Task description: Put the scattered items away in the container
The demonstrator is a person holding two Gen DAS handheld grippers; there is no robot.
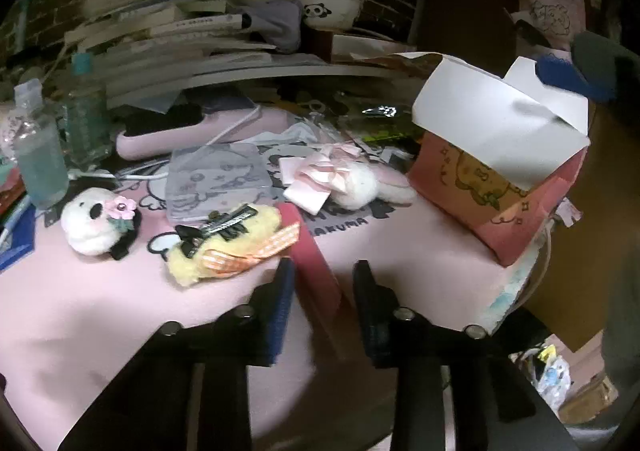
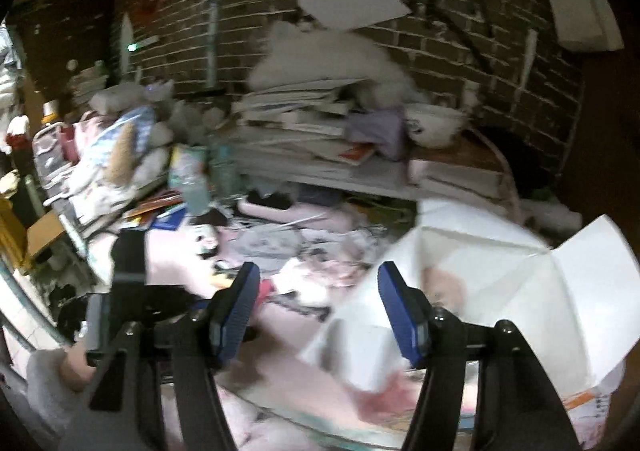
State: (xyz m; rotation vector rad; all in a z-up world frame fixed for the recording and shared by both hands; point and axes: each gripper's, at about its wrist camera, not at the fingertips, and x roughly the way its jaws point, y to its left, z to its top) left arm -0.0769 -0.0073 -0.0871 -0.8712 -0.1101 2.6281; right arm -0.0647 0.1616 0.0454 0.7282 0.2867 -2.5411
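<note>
A pink cardboard box (image 1: 496, 187) with open white flaps stands at the right of the pink desk mat; in the right wrist view it shows blurred (image 2: 472, 275) just ahead and right. My left gripper (image 1: 322, 271) is open, its jaws around the near end of a flat red card (image 1: 310, 251) without closing on it. Beside it lie a yellow fluffy clip with an orange checked bow (image 1: 232, 247), a white plush panda head with a pink flower (image 1: 94, 221), a clear plastic case (image 1: 218, 179) and a white plush with a pink ribbon bow (image 1: 344, 179). My right gripper (image 2: 316, 283) is open and empty.
Two water bottles (image 1: 40, 155) stand at the left. A pink case (image 1: 192, 131) lies behind the items. A stack of books (image 1: 172, 39) and a panda bowl (image 1: 328, 9) sit on a raised shelf at the back. The desk edge drops off at the right.
</note>
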